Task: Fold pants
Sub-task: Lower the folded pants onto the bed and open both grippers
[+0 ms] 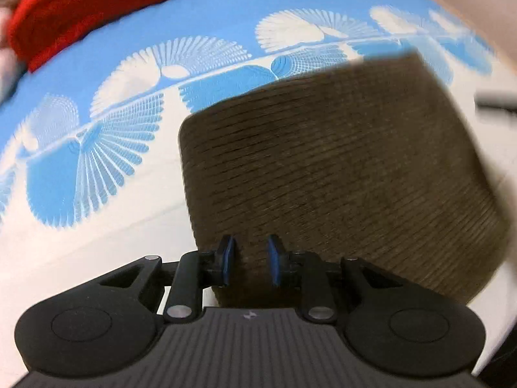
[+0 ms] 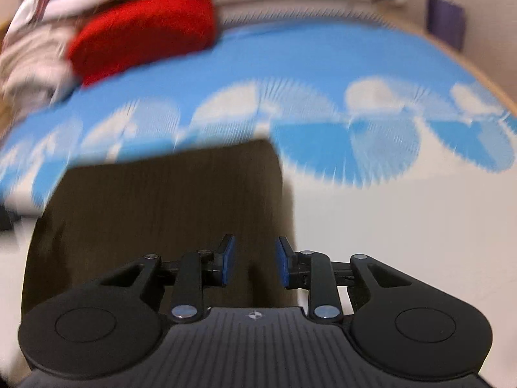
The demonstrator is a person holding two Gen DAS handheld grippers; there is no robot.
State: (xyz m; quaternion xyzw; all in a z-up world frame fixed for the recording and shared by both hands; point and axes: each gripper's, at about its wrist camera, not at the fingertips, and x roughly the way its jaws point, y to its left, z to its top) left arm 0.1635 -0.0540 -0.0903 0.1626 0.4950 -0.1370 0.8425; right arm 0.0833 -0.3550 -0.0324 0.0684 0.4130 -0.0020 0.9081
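The brown ribbed pants (image 1: 339, 168) lie folded in a compact rectangle on a blue and white patterned sheet (image 1: 113, 161). My left gripper (image 1: 249, 260) hovers over the pants' near left corner, jaws apart with nothing between the blue pads. In the right wrist view the pants (image 2: 168, 200) lie under and left of my right gripper (image 2: 254, 260), which is over their near right edge, jaws apart and empty. The right wrist view is motion-blurred.
A red garment (image 1: 84, 9) lies at the far left of the sheet, also in the right wrist view (image 2: 142, 29), beside a pile of pale laundry (image 2: 29, 58). A wall and a purple object (image 2: 444, 26) stand at the far right.
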